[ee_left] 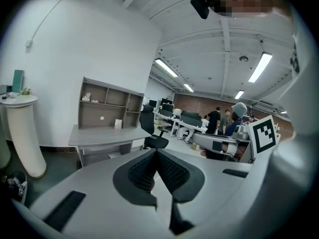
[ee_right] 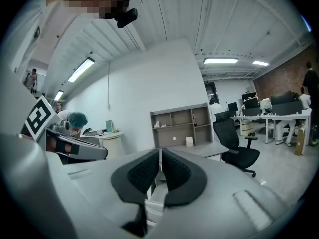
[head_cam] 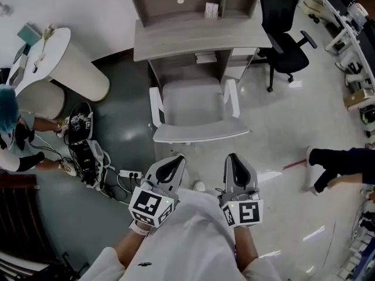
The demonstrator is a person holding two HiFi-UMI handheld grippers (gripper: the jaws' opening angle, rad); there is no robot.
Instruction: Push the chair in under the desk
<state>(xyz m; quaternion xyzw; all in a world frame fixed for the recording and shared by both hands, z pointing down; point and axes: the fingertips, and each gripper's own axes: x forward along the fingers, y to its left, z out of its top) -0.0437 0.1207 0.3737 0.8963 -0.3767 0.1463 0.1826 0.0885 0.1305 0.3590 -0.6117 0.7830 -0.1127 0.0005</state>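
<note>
Left gripper [head_cam: 170, 161], right gripper [head_cam: 234, 158]: jaws together, empty, just behind chair [head_cam: 196, 107]. Risk: uneven push swivels chair; armrest [head_cam: 232, 98] strikes desk [head_cam: 199, 37] frame ahead of chair.

From my remote seat, a black office chair [head_cam: 287, 45] stood at right on the pale floor; at left, a person in a teal cap [head_cam: 8, 107] sat beside tangled cables [head_cam: 88, 157], a power strip [head_cam: 130, 174] and a rounded white table [head_cam: 61, 60].

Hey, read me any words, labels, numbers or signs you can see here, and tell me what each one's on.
No readable words or numbers anywhere.
Marker cubes on left claw and right claw: black-and-white square patterns, no letters.
White card on the desk: too small to read.
</note>
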